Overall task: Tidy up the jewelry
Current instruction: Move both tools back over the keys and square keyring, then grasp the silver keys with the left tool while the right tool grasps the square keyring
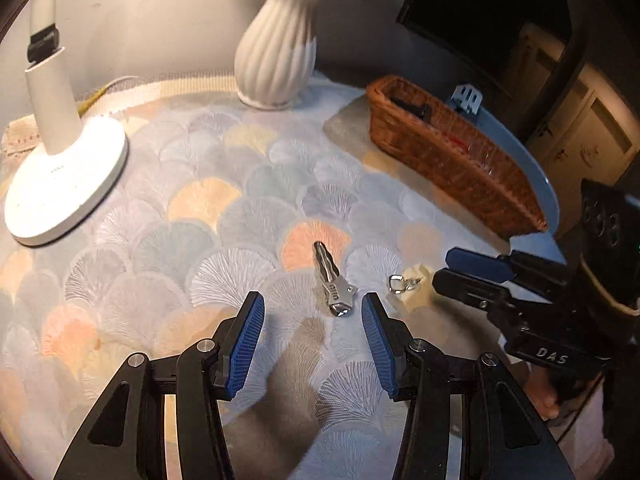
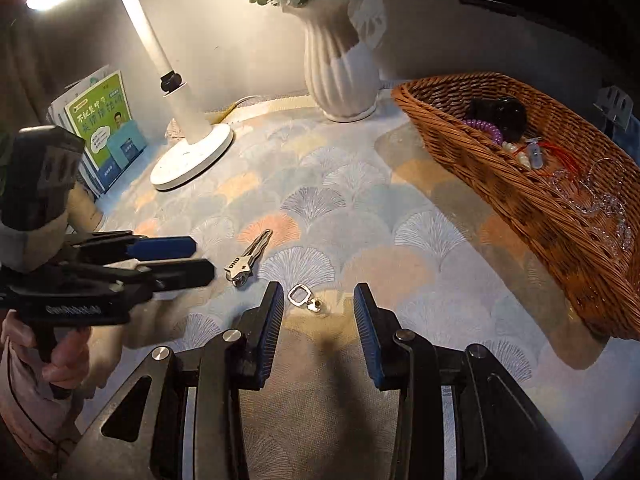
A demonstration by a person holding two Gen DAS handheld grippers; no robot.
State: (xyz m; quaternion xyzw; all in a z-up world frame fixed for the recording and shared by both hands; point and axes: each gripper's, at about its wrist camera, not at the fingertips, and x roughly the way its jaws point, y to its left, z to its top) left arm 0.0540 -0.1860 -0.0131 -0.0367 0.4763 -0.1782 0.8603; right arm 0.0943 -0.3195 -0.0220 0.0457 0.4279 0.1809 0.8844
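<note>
A silver key [image 1: 331, 280] lies flat on the patterned cloth just beyond my open left gripper [image 1: 313, 312]; it also shows in the right wrist view [image 2: 248, 258]. A small silver square-loop charm [image 2: 304, 298] lies just beyond my open right gripper [image 2: 318, 306]; it also shows in the left wrist view [image 1: 402, 282]. The wicker basket [image 2: 520, 200] at the right holds a purple coil band [image 2: 486, 128], white beads, a red cord and a clear chain. Both grippers are empty. My right gripper also shows in the left wrist view [image 1: 450, 268], and my left gripper in the right wrist view [image 2: 202, 258].
A white ribbed vase [image 2: 340, 68] with pale blue flowers stands at the back. A white desk lamp base [image 2: 192, 156] sits at the back left, with a green booklet [image 2: 106, 120] beside it. The round table's edge [image 1: 544, 184] runs behind the basket.
</note>
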